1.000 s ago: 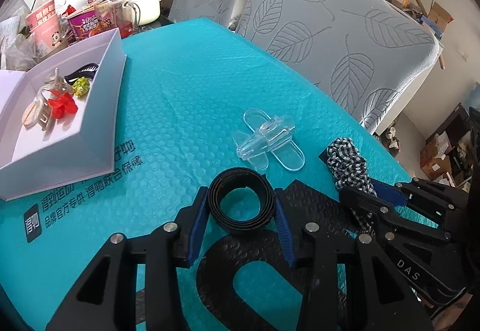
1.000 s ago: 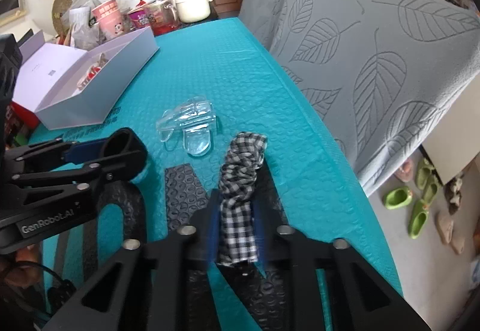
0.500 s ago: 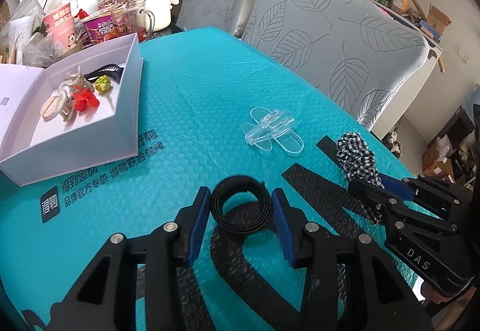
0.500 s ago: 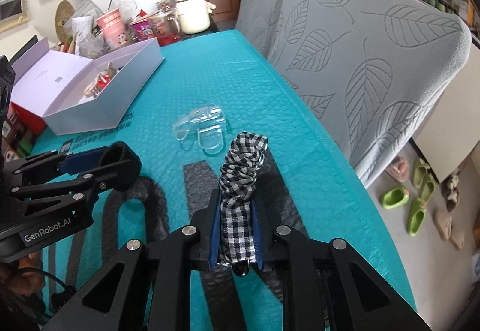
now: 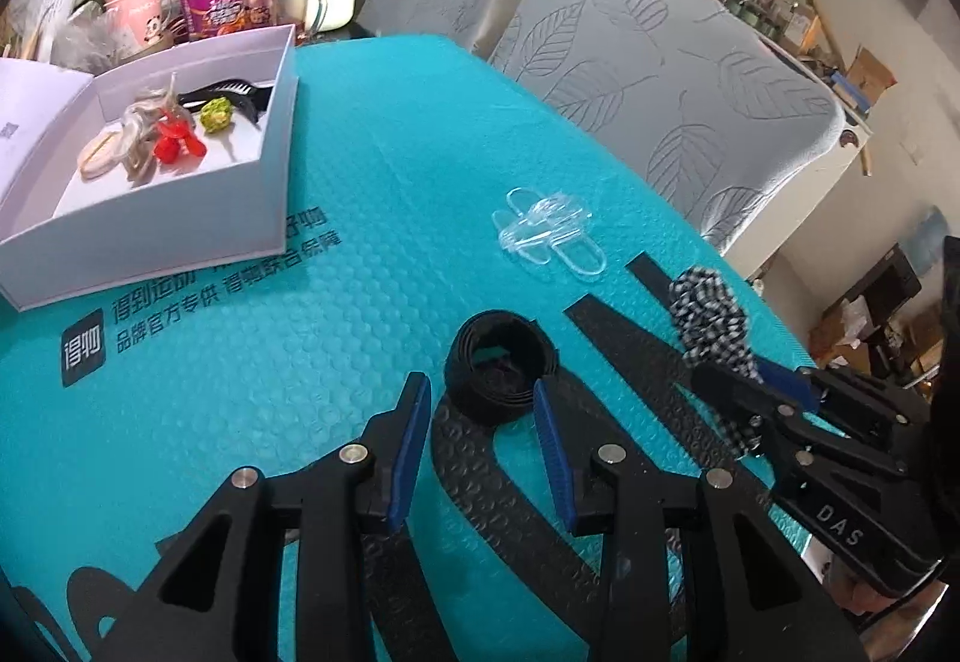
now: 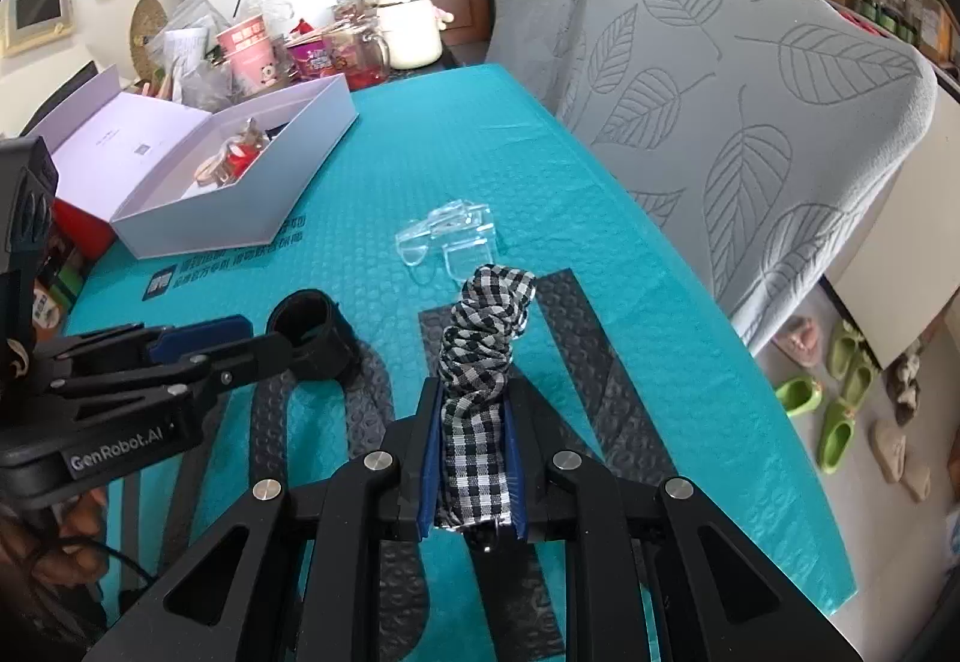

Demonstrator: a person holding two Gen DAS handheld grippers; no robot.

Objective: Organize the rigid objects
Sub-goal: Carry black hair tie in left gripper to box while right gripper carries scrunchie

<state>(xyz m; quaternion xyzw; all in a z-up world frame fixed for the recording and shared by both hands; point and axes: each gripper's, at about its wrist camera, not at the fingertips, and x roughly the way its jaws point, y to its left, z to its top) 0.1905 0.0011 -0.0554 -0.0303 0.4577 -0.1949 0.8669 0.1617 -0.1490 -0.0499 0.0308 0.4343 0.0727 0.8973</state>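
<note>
Black hair band [image 5: 501, 365] sits between the left gripper [image 5: 483, 410] pads, whose jaws have just been closing onto it above the teal mat [image 5: 252, 380]; keep it pinched toward the white box [image 5: 180, 224]. Right view: right gripper [image 6: 474, 458] is clamped on the checked scrunchie [image 6: 486, 338]; carry it level past the clear clip [image 6: 447, 236].

On my right wrist view I can read "GenRobot.AI" in grey letters along the side of the left claw [image 6: 264, 329], at the lower left of the frame. On my left wrist view, "DAS" stands in grey on the right claw [image 5: 729, 404] at the lower right. The teal table cover [image 5: 372, 182] carries black Chinese print and a square logo at middle left, which I read only as 得物.
</note>
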